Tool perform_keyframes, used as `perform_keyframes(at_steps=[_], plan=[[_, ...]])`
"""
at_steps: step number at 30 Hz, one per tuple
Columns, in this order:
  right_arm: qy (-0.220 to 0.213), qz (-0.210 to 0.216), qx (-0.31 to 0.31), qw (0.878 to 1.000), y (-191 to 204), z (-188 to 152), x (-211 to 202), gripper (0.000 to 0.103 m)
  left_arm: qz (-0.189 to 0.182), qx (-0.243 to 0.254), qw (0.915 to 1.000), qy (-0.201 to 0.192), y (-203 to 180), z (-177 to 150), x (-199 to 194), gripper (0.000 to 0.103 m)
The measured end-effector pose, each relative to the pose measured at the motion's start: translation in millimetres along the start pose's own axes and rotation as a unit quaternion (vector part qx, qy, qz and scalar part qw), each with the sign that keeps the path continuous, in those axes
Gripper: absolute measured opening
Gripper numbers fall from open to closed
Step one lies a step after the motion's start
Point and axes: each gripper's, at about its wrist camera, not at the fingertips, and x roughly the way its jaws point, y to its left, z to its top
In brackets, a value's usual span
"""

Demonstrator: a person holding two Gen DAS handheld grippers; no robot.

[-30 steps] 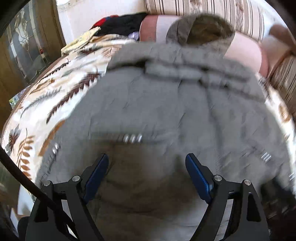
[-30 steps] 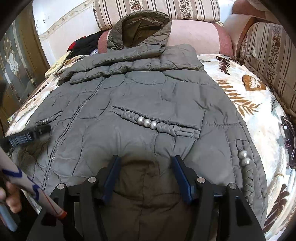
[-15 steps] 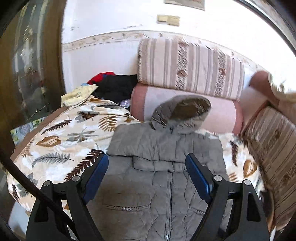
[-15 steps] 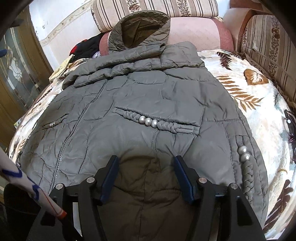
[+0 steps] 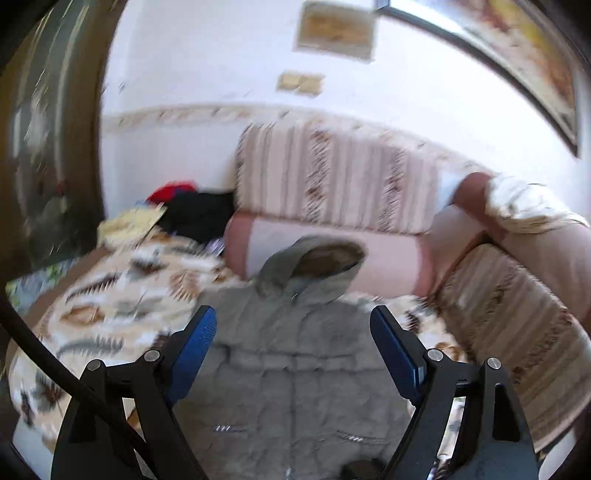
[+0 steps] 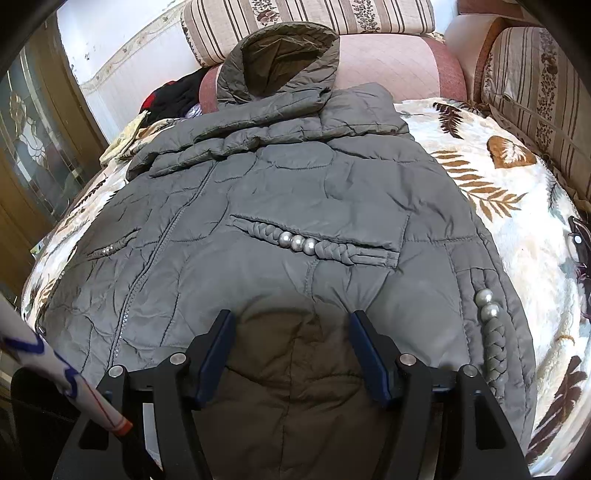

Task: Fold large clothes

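Note:
A grey quilted hooded jacket (image 6: 295, 184) lies front up on a leaf-patterned blanket (image 6: 498, 184). It is zipped, and its hood (image 6: 284, 59) rests against a pink bolster (image 6: 391, 62). The sleeves (image 6: 258, 136) are folded across the chest. My right gripper (image 6: 291, 319) is open low over the jacket's hem, with shadowed fabric between its fingers but no pad pressing. My left gripper (image 5: 291, 317) is open and empty, high above the jacket (image 5: 295, 369). It points toward the hood (image 5: 314, 262), and its view is blurred.
Striped sofa cushions (image 6: 306, 11) line the back and the right side (image 6: 539, 92). A pile of black and red clothes (image 6: 173, 96) sits at the back left. Eyeglasses (image 6: 578, 243) lie on the blanket's right edge. A glass-panelled door (image 6: 33, 147) stands at the left.
The left gripper has risen well above the jacket and tilted up, so the wall and cushions now fill its view. The right gripper has stayed put, its jaws slightly wider.

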Motion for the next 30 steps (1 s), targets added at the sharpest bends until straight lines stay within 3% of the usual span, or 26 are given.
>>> perform_keyframes(at_steps=[3,6,10,14,20,26,30], plan=[[0.0,-0.002,-0.005,1.0,0.9,-0.5,-1.1,0.069,-0.017,0.029,0.9994,-0.011,-17.7,-8.2,-10.5,0.085],[0.0,-0.003,-0.006,1.0,0.8,-0.6,-1.7,0.069,-0.017,0.04,0.9988,0.021,-21.9,-39.1,7.2,0.086],[0.0,-0.006,-0.013,1.0,3.6,-2.1,-2.6,0.07,0.028,0.051,0.9967,0.056,-10.0,-89.3,43.9,0.086],[-0.001,-0.014,-0.025,1.0,7.7,-3.1,-2.1,0.071,0.076,0.058,0.988,0.121,17.5,-152.6,98.2,0.086],[-0.002,-0.03,-0.04,0.999,13.7,-4.6,1.4,0.074,0.111,0.013,0.9697,0.217,66.3,-220.3,163.0,0.086],[-0.005,-0.054,-0.067,0.996,21.6,-7.3,7.8,0.076,0.134,-0.005,0.958,0.253,99.7,-249.9,202.5,0.086],[-0.006,-0.053,-0.066,0.996,20.7,-8.0,7.3,0.077,0.126,-0.021,0.9587,0.254,106.3,-241.3,226.2,0.086]])
